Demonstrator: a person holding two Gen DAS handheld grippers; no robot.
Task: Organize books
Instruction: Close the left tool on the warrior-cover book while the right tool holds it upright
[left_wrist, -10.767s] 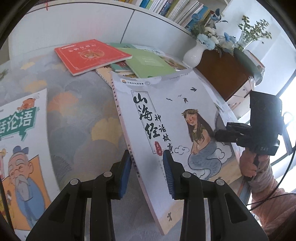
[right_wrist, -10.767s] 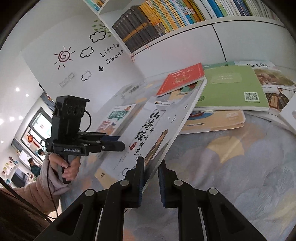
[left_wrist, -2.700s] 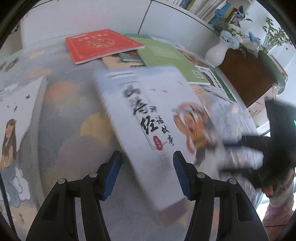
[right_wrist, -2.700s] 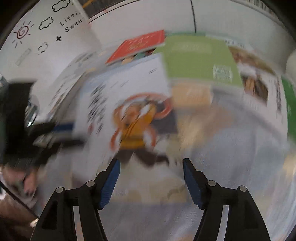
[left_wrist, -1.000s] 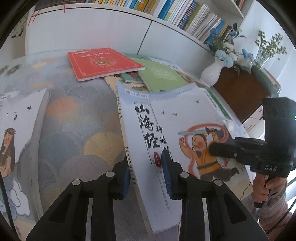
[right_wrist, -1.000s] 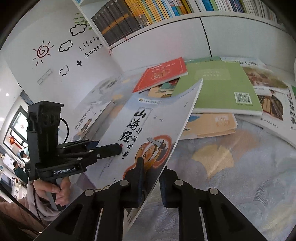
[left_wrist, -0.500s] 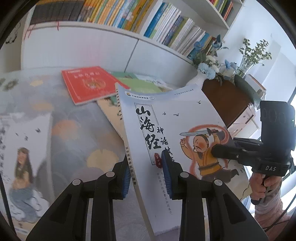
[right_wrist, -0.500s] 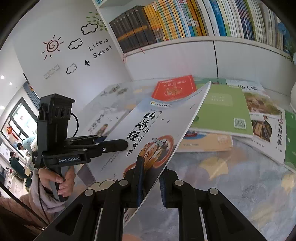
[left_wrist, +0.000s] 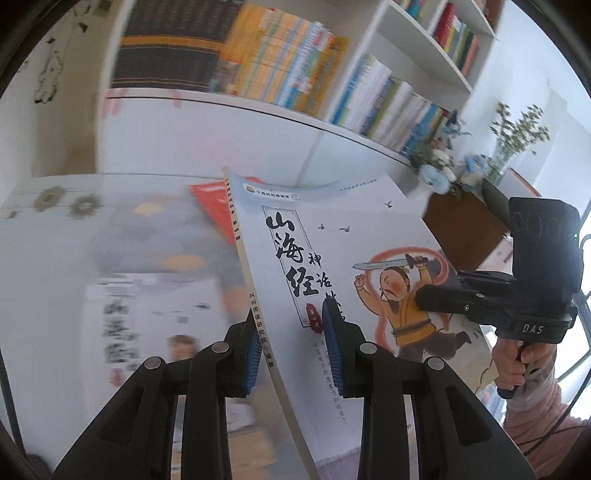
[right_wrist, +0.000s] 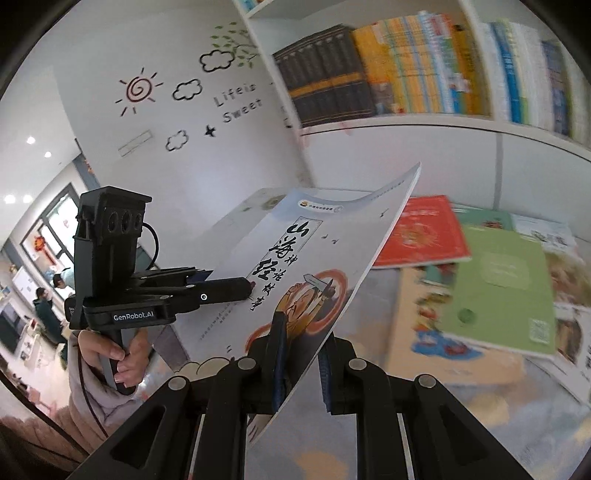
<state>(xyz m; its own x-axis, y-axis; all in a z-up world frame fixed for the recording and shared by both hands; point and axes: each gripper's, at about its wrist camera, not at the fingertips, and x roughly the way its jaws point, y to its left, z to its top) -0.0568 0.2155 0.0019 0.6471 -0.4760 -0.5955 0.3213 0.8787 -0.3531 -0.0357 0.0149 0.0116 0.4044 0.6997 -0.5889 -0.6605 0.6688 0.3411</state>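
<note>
Both grippers hold one large white picture book (left_wrist: 332, 236) with black Chinese title and a swordsman in orange, lifted clear of the table and tilted. My left gripper (left_wrist: 291, 339) is shut on its spine edge; my right gripper (right_wrist: 301, 354) is shut on the opposite edge of the book (right_wrist: 295, 266). The right gripper also shows in the left wrist view (left_wrist: 443, 301), and the left gripper in the right wrist view (right_wrist: 236, 286). A similar white book (left_wrist: 147, 317) lies blurred on the table at lower left.
A red book (right_wrist: 421, 232), a green book (right_wrist: 498, 291) and several picture books lie spread on the patterned tablecloth (right_wrist: 388, 369). Filled bookshelves (left_wrist: 258, 66) run above a white cabinet behind. A wooden cabinet (left_wrist: 461, 229) with flower vases stands at right.
Both grippers have lifted the swordsman book higher and tilted it up, so the shelves now fill the upper view. The grip on both edges is unchanged.
</note>
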